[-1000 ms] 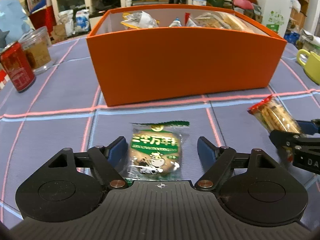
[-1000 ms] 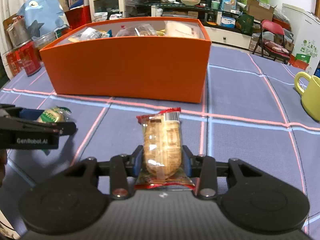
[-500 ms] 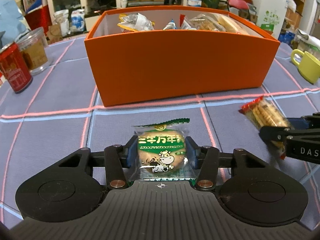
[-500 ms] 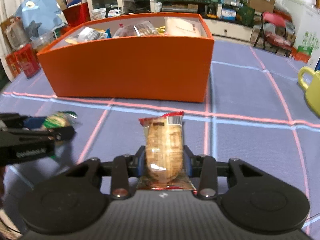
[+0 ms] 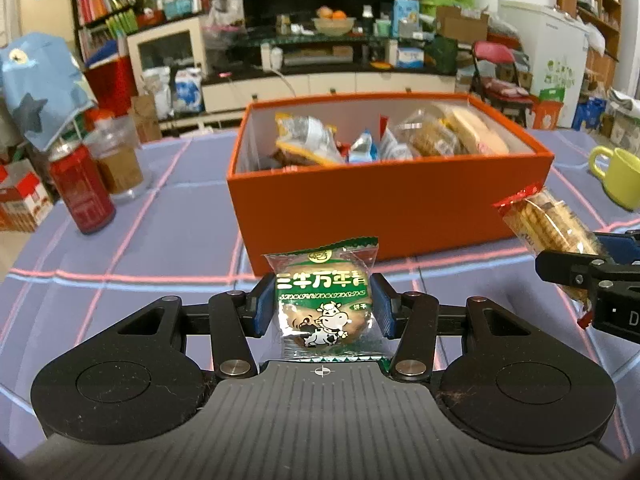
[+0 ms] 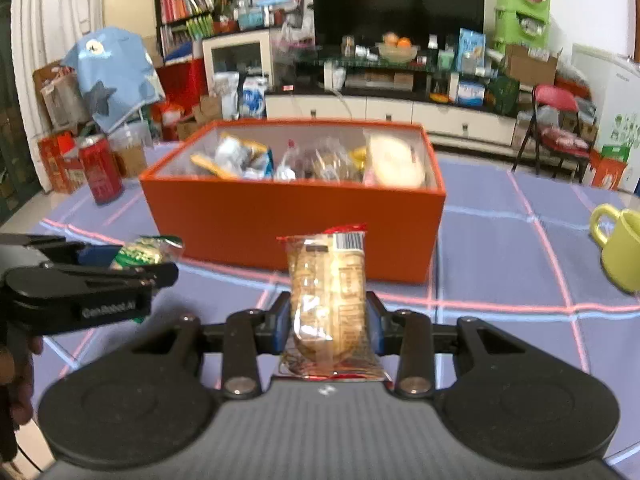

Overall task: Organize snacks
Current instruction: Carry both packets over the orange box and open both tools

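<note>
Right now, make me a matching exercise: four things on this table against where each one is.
Things:
1. green cow packet
2. red-ended biscuit packet
3. red can
4. yellow-green mug

Places:
A. on the cloth, right of the orange box
B. in the right claw
C. on the cloth, left of the orange box
D. in the left claw

Pairs: 1-D, 2-B, 3-C, 4-A

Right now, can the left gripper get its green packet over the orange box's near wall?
Probably yes. The left gripper holds the green packet lifted, the orange box lies open-topped straight ahead, nothing between.
</note>
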{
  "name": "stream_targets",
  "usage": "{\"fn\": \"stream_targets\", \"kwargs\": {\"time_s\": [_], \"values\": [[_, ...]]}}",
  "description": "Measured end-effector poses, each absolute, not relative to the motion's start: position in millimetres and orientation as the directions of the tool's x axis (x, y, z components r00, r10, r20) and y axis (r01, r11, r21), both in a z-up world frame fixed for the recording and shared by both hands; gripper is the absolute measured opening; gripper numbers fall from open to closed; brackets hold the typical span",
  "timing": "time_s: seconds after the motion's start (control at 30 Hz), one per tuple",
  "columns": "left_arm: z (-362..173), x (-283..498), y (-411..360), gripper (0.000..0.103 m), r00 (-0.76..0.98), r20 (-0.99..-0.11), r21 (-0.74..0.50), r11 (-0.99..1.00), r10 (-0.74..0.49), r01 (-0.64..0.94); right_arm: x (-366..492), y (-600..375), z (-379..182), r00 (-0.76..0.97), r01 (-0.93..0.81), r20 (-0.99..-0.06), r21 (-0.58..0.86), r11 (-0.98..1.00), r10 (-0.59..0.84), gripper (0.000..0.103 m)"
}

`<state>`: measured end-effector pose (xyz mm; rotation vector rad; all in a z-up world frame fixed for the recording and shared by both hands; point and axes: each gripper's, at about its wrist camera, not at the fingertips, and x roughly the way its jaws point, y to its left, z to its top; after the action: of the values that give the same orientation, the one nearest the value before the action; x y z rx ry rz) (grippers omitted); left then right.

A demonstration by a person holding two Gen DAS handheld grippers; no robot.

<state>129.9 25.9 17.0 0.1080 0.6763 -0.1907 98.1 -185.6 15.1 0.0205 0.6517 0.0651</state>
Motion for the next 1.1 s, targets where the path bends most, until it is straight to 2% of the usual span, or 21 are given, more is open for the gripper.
{"fn": "stream_targets", "kwargs": {"time_s": [0.2,0.3,0.47,0.53,0.67,0.77,1.1], "values": [[61.5,138.5,25.7,0.028,0.807,-0.559,-0.012,0.976,-0.189,0.22,97.7,-182.0,38.0,0.831,-0.061,-0.55,0.051,0.997,0.079,0.04],[84.1,157.2,22.2,0.028,0.838,-0.522,0.002,0.982,-0.16,0.189,109.8,-184.9,56.6,0.854,-0.05,-0.515,0.058,0.997,0.072,0.04],[95.0,204.6,12.8,0.028,0.836,-0.532,-0.029,0.99,-0.133,0.139,149.4,-193.5,80.3,0.881,-0.005,-0.472,0.059,0.998,0.032,0.04],[90.0,218.9,9.4,0.028,0.832,-0.54,-0.036,0.991,-0.129,0.131,167.6,-199.0,81.7,0.886,0.007,-0.461,0.103,0.995,0.041,0.04],[73.3,244.8,2.3,0.028,0.806,-0.581,-0.028,0.993,-0.108,0.112,197.7,-199.6,66.9,0.867,0.014,-0.495,0.116,0.993,0.046,0.04],[72.3,257.0,0.9,0.028,0.809,-0.579,-0.044,0.994,-0.105,0.097,208.6,-198.0,58.3,0.858,0.017,-0.512,0.108,0.994,0.041,0.04],[59.9,271.5,-11.4,0.028,0.798,-0.602,0.026,0.998,-0.036,0.064,224.8,-201.2,53.4,0.846,0.044,-0.532,0.114,0.993,0.024,0.04]]}}
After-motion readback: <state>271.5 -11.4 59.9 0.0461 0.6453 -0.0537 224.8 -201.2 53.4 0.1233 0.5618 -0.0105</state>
